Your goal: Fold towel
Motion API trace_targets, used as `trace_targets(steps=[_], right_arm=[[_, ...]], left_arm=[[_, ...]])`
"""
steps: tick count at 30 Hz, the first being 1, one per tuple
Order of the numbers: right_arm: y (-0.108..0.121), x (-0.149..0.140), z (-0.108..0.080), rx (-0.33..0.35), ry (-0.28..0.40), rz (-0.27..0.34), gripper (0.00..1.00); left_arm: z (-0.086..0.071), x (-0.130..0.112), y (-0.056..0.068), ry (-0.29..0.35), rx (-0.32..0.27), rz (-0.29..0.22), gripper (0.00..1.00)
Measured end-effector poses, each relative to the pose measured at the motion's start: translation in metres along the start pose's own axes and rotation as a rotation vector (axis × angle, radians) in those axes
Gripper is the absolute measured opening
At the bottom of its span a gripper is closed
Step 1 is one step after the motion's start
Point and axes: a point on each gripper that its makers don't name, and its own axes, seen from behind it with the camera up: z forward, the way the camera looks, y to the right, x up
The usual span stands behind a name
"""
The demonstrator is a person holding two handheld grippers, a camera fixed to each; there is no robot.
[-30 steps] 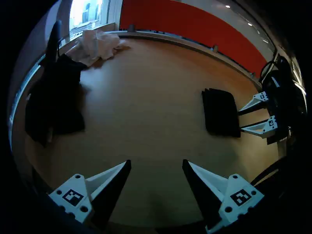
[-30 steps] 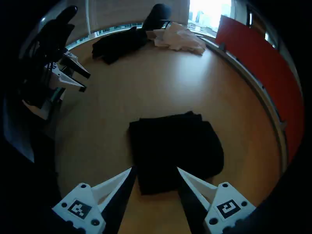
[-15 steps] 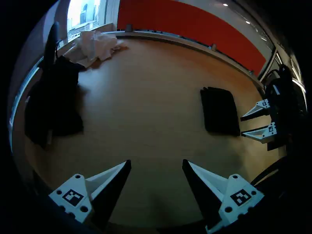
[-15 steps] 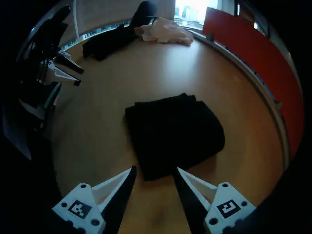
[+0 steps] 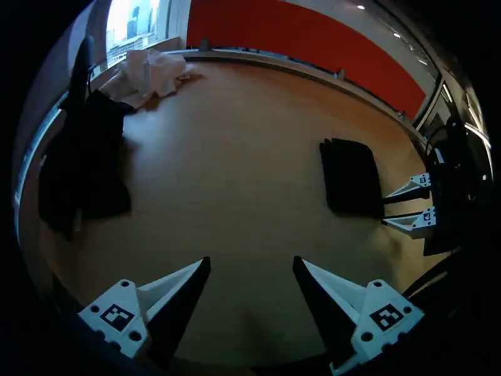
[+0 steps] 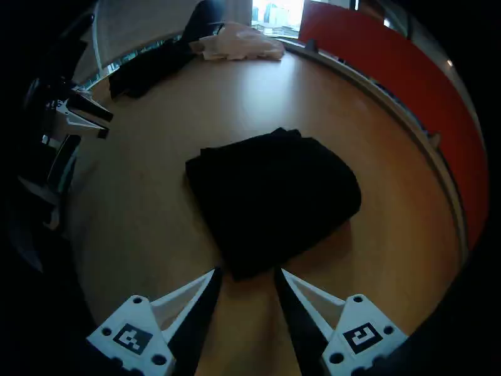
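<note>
Warm wooden tabletop is stretching across a dim room as the left gripper is hovering over a bare patch of it. Its two white fingers are standing wide apart and holding nothing, exactly as they were a second ago. The right gripper is pointing at the black towel, its fingers parted and clamping nothing, though sitting slightly closer together than a second earlier. It is now lying back from the cloth: the fingers were flanking the towel's near edge then, and now only the near corner is reaching the gap between the tips. Whether the tips are touching the fabric cannot be told. The towel is resting flat on the open table as a thick, folded bundle, roughly rectangular with rounded corners, and stacked layers are showing along its far edge. In the left gripper view it is appearing as a narrow dark rectangle toward the right side of the table, with the right gripper just beside it. Farther out, a heap of dark clothing and a pale crumpled cloth are lying near the bright window, well apart from the towel. A red wall panel is running along the table's far edge.
</note>
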Motion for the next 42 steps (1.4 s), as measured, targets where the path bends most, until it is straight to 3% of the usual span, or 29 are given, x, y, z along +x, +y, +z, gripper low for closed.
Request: trace_targets(steps=[8, 21, 32, 42], right_arm=[[-0.003, -0.002, 0.0, -0.028, 0.01, 0.062, 0.5], [-0.002, -0.004, 0.0, -0.032, 0.018, 0.098, 0.1], [0.007, 0.001, -0.005, -0.041, 0.042, 0.114, 0.06], [0.024, 0.03, -0.032, -0.045, 0.068, 0.088, 0.06]], left_arm=[[0.001, 0.0, 0.001, -0.001, -0.003, 0.002, 0.98], [0.001, 0.0, 0.002, -0.002, -0.003, 0.0, 0.98], [0.002, 0.0, 0.005, -0.004, -0.009, 0.003, 0.98], [0.003, 0.004, 0.008, 0.003, -0.019, 0.015, 0.98]])
